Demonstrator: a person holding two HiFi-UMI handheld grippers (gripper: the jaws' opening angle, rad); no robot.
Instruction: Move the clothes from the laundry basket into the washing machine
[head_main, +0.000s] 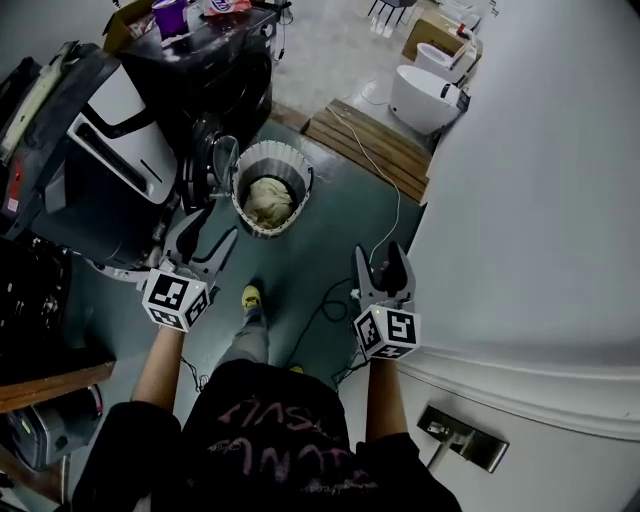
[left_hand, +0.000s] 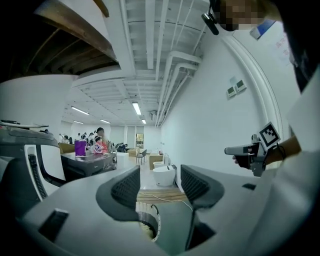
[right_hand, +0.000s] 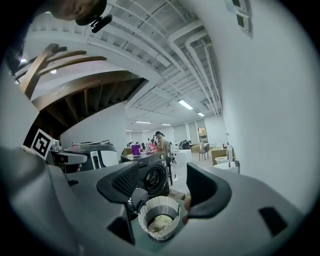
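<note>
A white ribbed laundry basket (head_main: 270, 160) stands on the grey floor with cream clothes (head_main: 268, 203) inside. Behind it is the black washing machine (head_main: 225, 75), its round door (head_main: 222, 158) swung open beside the basket. My left gripper (head_main: 208, 237) hovers open and empty to the near left of the basket. My right gripper (head_main: 381, 262) is open and empty, nearer and to the basket's right. In the right gripper view the basket (right_hand: 159, 209), clothes (right_hand: 160, 223) and washer (right_hand: 152, 177) lie ahead between the jaws of the right gripper (right_hand: 160, 187). In the left gripper view the left gripper (left_hand: 159, 185) shows the basket rim (left_hand: 152, 225) low between its jaws.
A large grey and white machine (head_main: 105, 150) fills the left side. A white curved wall (head_main: 540, 200) runs along the right. A wooden pallet (head_main: 370, 145) and white toilets (head_main: 425, 95) sit beyond the basket. A cable (head_main: 330, 300) trails across the floor by the person's yellow shoe (head_main: 250, 297).
</note>
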